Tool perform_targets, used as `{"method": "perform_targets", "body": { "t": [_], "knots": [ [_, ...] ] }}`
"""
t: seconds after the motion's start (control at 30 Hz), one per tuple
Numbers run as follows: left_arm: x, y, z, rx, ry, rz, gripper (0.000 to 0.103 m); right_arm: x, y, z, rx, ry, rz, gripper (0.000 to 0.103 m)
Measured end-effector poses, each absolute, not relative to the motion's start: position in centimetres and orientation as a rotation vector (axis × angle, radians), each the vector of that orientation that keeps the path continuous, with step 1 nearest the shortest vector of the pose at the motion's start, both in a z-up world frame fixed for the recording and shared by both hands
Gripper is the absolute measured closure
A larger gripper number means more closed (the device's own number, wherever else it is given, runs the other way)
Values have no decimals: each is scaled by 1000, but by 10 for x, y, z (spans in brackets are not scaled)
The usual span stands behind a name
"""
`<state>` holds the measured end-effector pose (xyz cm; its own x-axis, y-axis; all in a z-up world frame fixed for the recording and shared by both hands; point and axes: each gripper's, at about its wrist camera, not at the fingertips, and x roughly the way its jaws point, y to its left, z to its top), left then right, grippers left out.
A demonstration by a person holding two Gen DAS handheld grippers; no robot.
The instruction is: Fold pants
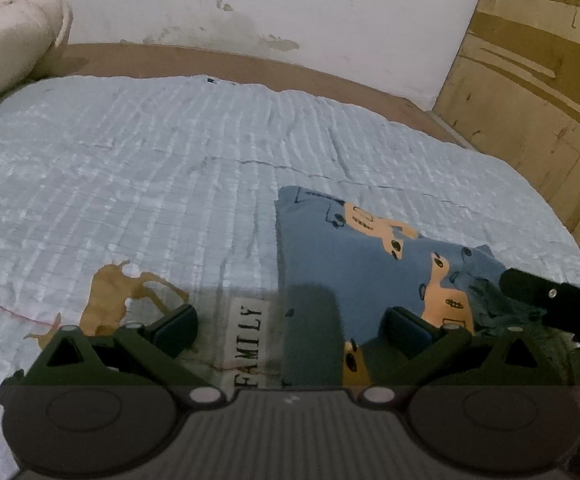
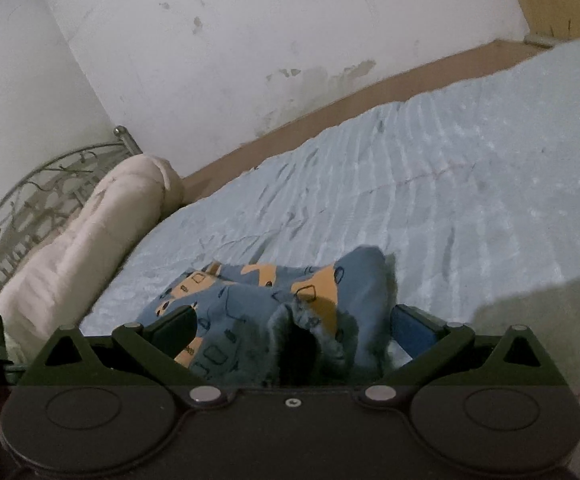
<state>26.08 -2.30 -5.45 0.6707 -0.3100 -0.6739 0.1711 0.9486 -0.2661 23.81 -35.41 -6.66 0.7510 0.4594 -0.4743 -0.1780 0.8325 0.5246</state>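
Lying on the pale blue bedspread [image 1: 170, 168], the pants [image 1: 354, 248] sit just right of your left tool [image 1: 290, 324], whose jaws stand wide apart over the "FAMILY" label [image 1: 250, 346]. Your right tool [image 2: 292, 328] also gapes open, with bunched pants fabric between its fingers [image 2: 178, 326]. A rolled cream blanket [image 2: 86, 240] rests by the headboard [image 2: 38, 188].
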Motion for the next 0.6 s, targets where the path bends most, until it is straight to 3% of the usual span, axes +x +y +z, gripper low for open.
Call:
{"method": "perform_targets", "body": {
  "t": [0.17,0.27,0.43,0.6],
  "knots": [
    [257,-16,-52,-249,793,-311,1,231,-361,-75,518,594,366,10],
    [254,-17,-50,-269,786,-350,1,228,-362,-77,523,579,339,24],
    [254,-21,-51,-280,812,-369,13,222,-358,-78,493,570,307,45],
    [258,-14,-52,-327,848,-323,25,217,-356,-80,478,557,304,54]
  ]
}}
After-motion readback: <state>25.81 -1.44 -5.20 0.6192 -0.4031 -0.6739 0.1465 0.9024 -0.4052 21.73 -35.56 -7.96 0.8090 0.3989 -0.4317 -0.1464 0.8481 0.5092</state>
